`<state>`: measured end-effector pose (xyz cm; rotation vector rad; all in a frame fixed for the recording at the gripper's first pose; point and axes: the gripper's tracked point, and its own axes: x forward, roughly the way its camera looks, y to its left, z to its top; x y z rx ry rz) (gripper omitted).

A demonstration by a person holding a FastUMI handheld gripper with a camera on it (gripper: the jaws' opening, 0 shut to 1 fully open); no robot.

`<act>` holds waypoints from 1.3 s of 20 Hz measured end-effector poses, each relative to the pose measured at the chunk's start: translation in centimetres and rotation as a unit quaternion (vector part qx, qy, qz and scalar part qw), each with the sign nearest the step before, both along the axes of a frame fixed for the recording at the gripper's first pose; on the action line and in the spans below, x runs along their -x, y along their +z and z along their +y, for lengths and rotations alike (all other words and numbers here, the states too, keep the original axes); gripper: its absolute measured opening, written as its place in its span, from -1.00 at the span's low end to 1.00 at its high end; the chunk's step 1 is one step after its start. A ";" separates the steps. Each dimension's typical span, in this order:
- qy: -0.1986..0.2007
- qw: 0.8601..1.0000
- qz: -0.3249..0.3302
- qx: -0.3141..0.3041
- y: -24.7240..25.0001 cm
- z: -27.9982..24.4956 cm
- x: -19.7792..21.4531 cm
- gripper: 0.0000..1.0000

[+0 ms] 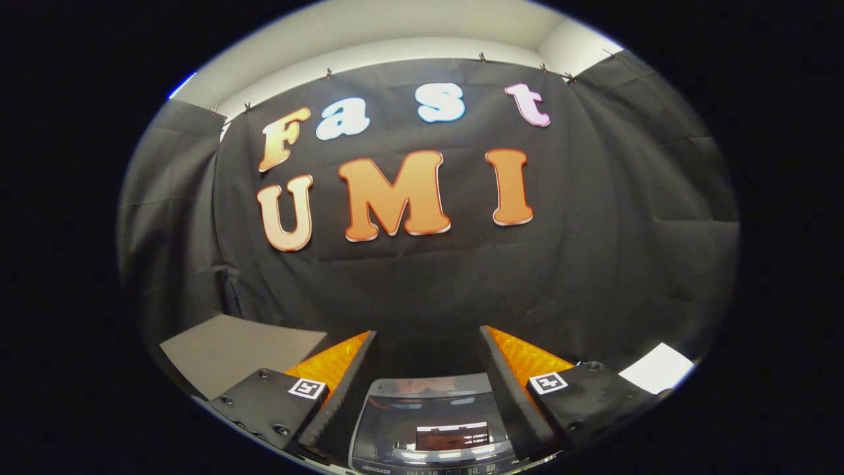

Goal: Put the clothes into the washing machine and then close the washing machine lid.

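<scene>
My gripper point(428, 343) is held high and stands open, with nothing between its fingers. Below and between the fingers I see the top of the washing machine point(428, 422). Its dark glossy lid point(432, 412) lies flat and shut, reflecting room lights. No clothes can be seen from this angle.
The black cloth booth wall point(428, 277) hangs straight ahead, just beyond the machine. A grey flat surface point(237, 349) lies to the left of the left finger. A white patch point(656, 368) sits to the right of the right finger.
</scene>
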<state>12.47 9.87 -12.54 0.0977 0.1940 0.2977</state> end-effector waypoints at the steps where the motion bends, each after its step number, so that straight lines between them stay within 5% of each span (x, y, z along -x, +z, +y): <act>1: 0.008 1.000 -0.004 -0.005 1.5 0.2 0.7 0.93; 17: 0.005 0.998 -0.066 0.015 13.8 -2.5 6.1 0.93; 26: 0.005 0.996 -0.092 -0.009 15.9 -2.6 7.3 0.93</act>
